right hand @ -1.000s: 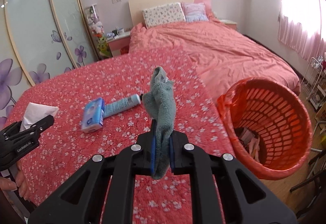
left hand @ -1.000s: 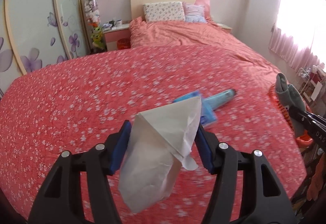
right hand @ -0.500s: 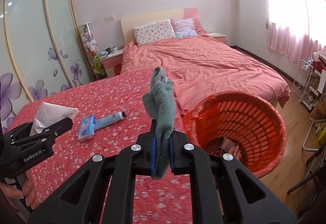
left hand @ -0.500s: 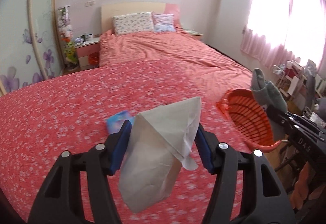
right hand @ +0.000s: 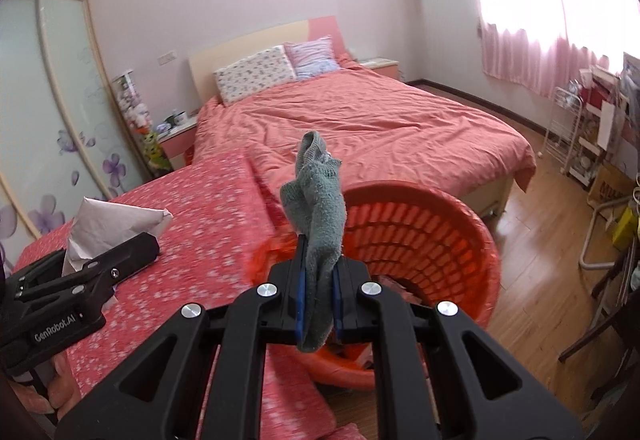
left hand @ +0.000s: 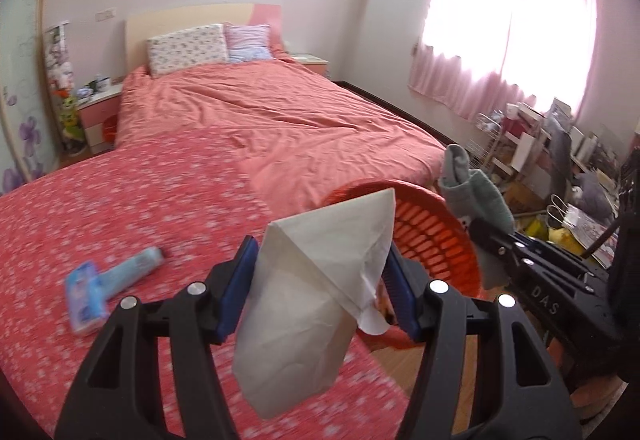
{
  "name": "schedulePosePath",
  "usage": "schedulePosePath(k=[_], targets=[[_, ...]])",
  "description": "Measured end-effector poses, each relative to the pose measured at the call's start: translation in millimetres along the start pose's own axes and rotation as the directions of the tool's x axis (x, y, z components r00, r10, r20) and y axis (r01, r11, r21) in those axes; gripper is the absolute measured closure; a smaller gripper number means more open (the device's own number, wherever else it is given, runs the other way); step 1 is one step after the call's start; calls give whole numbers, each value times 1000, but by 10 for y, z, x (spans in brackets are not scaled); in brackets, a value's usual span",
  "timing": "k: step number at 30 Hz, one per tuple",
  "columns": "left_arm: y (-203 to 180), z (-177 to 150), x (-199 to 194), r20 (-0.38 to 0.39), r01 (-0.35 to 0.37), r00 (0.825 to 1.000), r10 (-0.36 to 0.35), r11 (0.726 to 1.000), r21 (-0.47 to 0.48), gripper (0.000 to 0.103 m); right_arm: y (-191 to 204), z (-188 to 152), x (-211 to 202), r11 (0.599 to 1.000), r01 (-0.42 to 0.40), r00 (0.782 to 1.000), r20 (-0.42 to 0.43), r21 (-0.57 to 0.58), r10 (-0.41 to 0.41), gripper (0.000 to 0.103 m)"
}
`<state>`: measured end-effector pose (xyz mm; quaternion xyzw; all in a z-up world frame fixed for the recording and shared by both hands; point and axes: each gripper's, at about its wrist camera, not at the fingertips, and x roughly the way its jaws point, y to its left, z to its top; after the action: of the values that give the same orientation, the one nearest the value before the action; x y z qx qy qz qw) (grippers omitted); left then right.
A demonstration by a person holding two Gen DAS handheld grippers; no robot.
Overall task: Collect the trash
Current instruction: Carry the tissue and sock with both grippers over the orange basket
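My left gripper (left hand: 320, 276) is shut on a crumpled white tissue paper (left hand: 316, 296), held above the right edge of the red flowered bedspread (left hand: 140, 200). My right gripper (right hand: 319, 280) is shut on a grey-green sock (right hand: 320, 208) that sticks upright over the near rim of the orange plastic basket (right hand: 440, 240). In the left wrist view the basket (left hand: 432, 236) lies just beyond the tissue, with the sock (left hand: 472, 196) and the right gripper (left hand: 492, 240) to its right. The left gripper (right hand: 132, 248) with the tissue (right hand: 108, 224) shows at the left of the right wrist view. Some scraps lie at the basket's bottom.
A blue lint roller (left hand: 108, 280) lies on the flowered bedspread to the left. Beyond stands a bed (right hand: 380, 128) with pink covers and pillows. A wire rack (right hand: 568, 136) and clutter line the right wall, a chair frame (right hand: 600, 240) stands on the wood floor.
Both grippers have swung to the right, from over the bedspread towards the orange basket. The lint roller has slid to the left of view. Tissue and sock stay gripped.
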<state>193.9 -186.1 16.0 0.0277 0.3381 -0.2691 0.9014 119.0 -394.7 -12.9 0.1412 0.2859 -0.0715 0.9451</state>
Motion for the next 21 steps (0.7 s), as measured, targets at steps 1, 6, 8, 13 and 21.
schedulePosePath(k=[1,6,8,13,21], targets=[[-83,19,97,-6,14,1000,-14,1000,10,44,-65,9,33,1000,3,1000,-2,12,-3,93],[-330,77,540,-48,61,997,-59,997,38,42,-308,38,227,998,18,1000,-19,60,-17,93],[-404,89,721,-70,70,995,-67,997,39,40,-378,39,298,997,19,999,-29,79,-17,92],[-412,57,1078,-118,50,992,-45,998,37,32,-558,14,432,992,7,999,-45,125,-1,78],[-108,-52,1151,-142,-4,990,6,1000,13,17,-567,-106,484,990,37,997,-75,139,-26,47]])
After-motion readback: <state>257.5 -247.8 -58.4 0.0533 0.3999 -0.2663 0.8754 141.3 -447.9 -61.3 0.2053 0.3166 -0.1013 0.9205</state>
